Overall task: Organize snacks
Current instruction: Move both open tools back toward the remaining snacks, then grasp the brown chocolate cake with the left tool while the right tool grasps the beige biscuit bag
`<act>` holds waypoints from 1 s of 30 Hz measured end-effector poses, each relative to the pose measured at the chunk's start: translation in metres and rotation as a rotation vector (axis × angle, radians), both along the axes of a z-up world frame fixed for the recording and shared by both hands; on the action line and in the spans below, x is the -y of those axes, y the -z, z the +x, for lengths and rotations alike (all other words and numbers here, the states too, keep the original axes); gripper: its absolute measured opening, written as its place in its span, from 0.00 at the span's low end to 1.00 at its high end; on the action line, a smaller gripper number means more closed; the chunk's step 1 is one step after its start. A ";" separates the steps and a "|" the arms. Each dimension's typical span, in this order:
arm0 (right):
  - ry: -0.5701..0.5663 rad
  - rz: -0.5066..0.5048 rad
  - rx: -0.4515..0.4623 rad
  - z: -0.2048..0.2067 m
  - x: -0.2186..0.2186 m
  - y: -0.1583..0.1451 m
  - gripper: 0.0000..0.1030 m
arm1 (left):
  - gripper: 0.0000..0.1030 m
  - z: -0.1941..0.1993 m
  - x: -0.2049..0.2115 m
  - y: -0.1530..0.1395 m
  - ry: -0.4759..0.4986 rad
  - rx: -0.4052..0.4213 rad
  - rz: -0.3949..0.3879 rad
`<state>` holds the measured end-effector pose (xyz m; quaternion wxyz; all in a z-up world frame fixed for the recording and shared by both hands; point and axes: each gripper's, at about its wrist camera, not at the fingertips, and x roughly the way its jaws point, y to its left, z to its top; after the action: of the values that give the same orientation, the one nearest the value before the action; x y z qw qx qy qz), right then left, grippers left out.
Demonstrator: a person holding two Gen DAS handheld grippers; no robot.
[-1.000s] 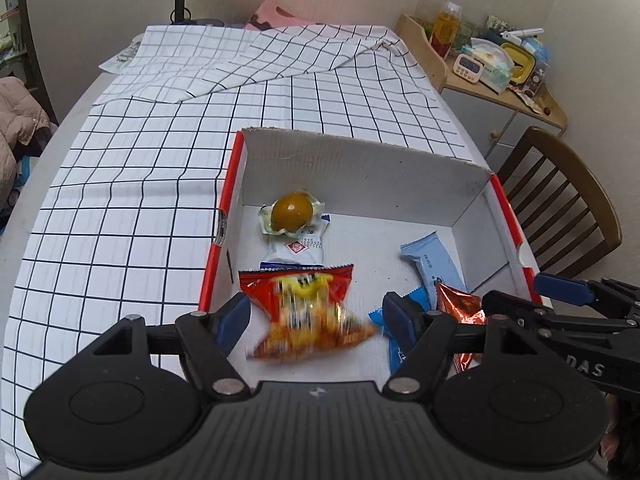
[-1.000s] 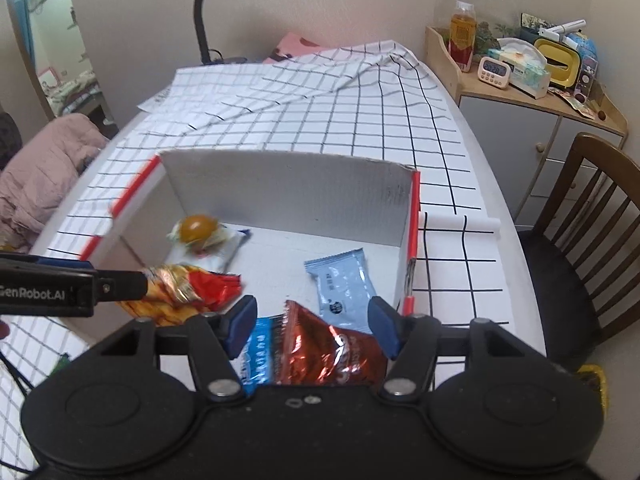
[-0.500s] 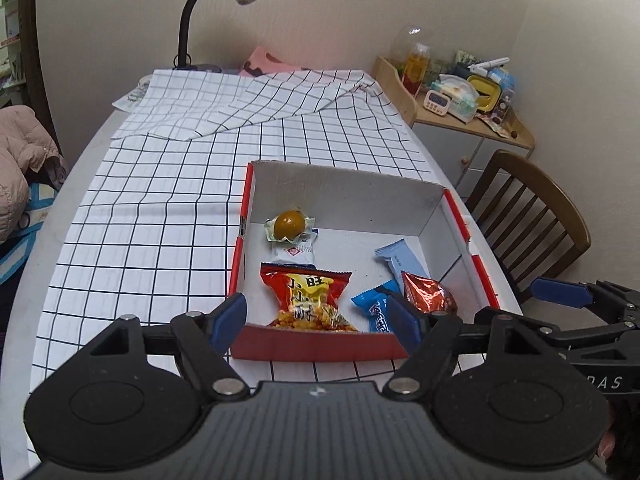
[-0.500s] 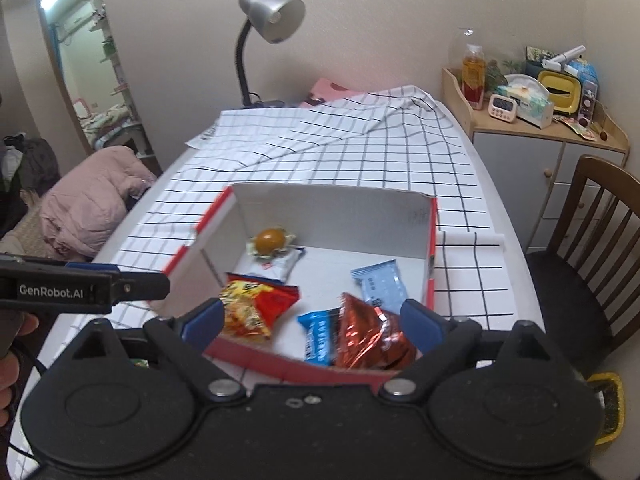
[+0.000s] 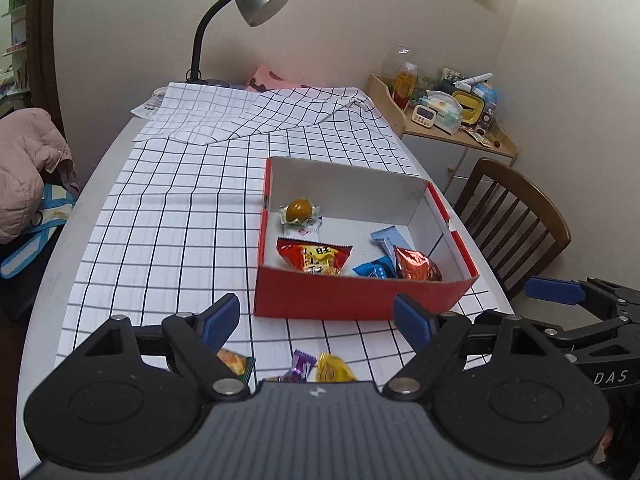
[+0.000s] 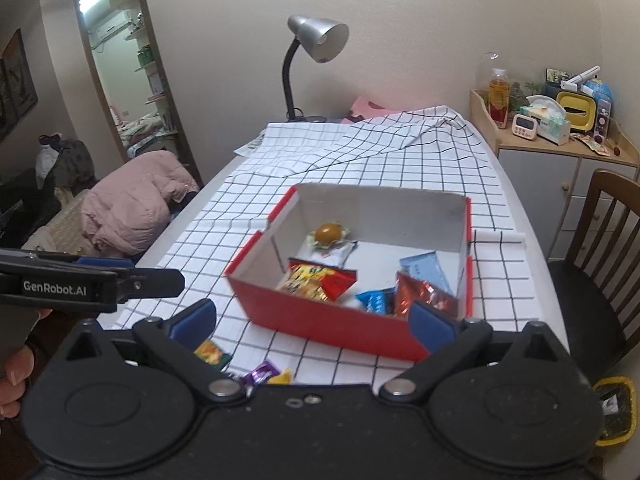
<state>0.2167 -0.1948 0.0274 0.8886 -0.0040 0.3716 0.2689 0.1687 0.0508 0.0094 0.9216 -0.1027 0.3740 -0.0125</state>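
Note:
A red cardboard box (image 5: 352, 300) (image 6: 320, 320) sits on the checked tablecloth. It holds a red-yellow snack bag (image 5: 314, 258) (image 6: 320, 278), a wrapped brown egg (image 5: 300, 210) (image 6: 329, 233), a pale blue bar (image 5: 390, 240), a blue packet (image 5: 374, 269) and a copper foil bag (image 5: 416, 266) (image 6: 420, 294). Loose snacks lie in front of the box: an orange-green packet (image 5: 234, 361) (image 6: 210, 353), a purple candy (image 5: 300, 366) (image 6: 258, 373) and a yellow packet (image 5: 332, 368). My left gripper (image 5: 318, 322) is open and empty, held back above them. My right gripper (image 6: 312, 320) is open and empty too.
A desk lamp (image 5: 240, 12) stands at the table's far end. A wooden chair (image 5: 516, 216) is at the right, with a cluttered cabinet (image 6: 560, 132) behind it. A pink jacket (image 6: 132, 204) lies left of the table.
Both grippers have pulled back and up from the box. The red-yellow snack bag now lies still in the box. The loose snacks in front of the box have come into view.

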 end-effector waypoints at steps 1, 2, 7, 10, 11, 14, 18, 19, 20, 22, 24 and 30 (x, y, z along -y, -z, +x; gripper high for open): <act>-0.002 0.001 -0.003 -0.005 0.000 0.001 1.00 | 0.87 -0.005 -0.002 0.002 -0.004 0.001 -0.005; -0.007 0.002 -0.007 -0.010 -0.001 0.002 1.00 | 0.89 -0.011 -0.005 0.004 -0.010 0.004 -0.015; -0.020 -0.004 -0.029 -0.031 -0.005 0.015 1.00 | 0.99 -0.031 -0.020 0.019 -0.028 -0.013 -0.077; -0.022 -0.003 -0.053 -0.040 -0.008 0.026 1.00 | 1.00 -0.036 -0.028 0.031 -0.050 -0.038 -0.095; -0.023 -0.002 -0.063 -0.043 -0.009 0.030 1.00 | 1.00 -0.038 -0.031 0.036 -0.063 -0.046 -0.097; -0.024 -0.008 -0.099 -0.053 -0.012 0.046 1.00 | 1.00 -0.037 -0.040 0.051 -0.099 -0.088 -0.091; -0.011 -0.041 -0.142 -0.058 -0.018 0.071 1.00 | 1.00 -0.035 -0.050 0.071 -0.134 -0.148 -0.083; -0.011 -0.046 -0.152 -0.059 -0.020 0.076 1.00 | 1.00 -0.034 -0.052 0.076 -0.141 -0.158 -0.074; -0.007 -0.055 -0.161 -0.059 -0.022 0.081 0.99 | 1.00 -0.032 -0.053 0.080 -0.146 -0.169 -0.066; -0.010 -0.072 -0.183 -0.059 -0.026 0.091 0.99 | 1.00 -0.030 -0.054 0.089 -0.146 -0.188 -0.059; -0.015 -0.084 -0.207 -0.057 -0.030 0.101 0.99 | 1.00 -0.025 -0.051 0.098 -0.134 -0.209 -0.040; -0.039 -0.117 -0.254 -0.049 -0.046 0.125 0.96 | 1.00 -0.004 -0.036 0.120 -0.115 -0.250 0.004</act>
<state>0.1672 -0.1485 -0.0980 0.8272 -0.0290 0.4961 0.2622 0.1642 0.0870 -0.1105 0.8672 -0.1232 0.4794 0.0540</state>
